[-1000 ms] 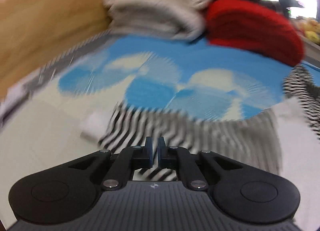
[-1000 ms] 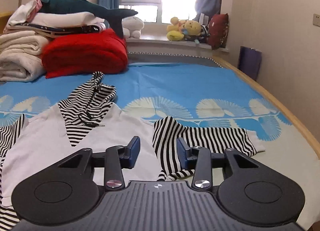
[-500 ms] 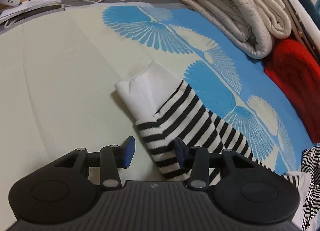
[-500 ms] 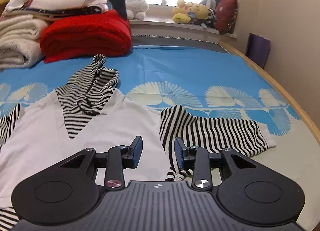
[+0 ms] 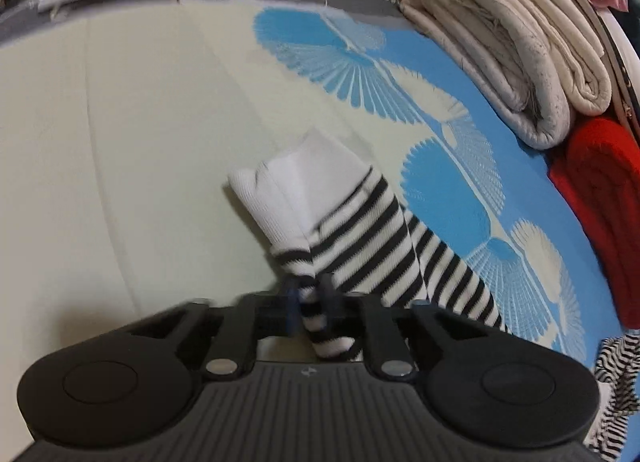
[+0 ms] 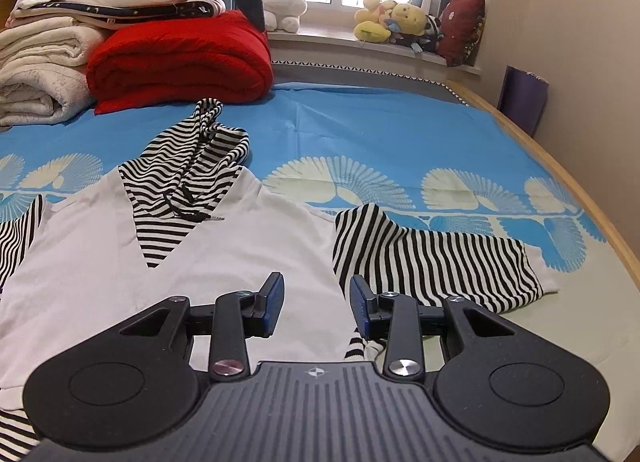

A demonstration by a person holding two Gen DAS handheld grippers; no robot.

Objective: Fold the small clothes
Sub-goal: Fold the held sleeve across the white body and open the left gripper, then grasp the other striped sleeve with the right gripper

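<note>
A small white hoodie (image 6: pixel 92 262) with a black-and-white striped hood (image 6: pixel 192 166) and striped sleeves lies flat on the bed. My left gripper (image 5: pixel 310 302) is shut on the left striped sleeve (image 5: pixel 360 242) near its white cuff (image 5: pixel 296 182), with the fabric bunched between the fingers. My right gripper (image 6: pixel 316 302) is open and empty, low over the hoodie's white body beside the right striped sleeve (image 6: pixel 432 262), which lies spread toward the bed's right edge.
A folded red blanket (image 6: pixel 180 58) and stacked cream towels (image 6: pixel 36 74) sit at the back left; they also show in the left wrist view (image 5: pixel 520 46). Plush toys (image 6: pixel 392 22) line the windowsill. The bed's wooden edge (image 6: pixel 580 190) runs along the right.
My left gripper went from open around the striped sleeve to shut on it, and the cuff end has lifted and bunched. My right gripper has moved slightly forward, still open.
</note>
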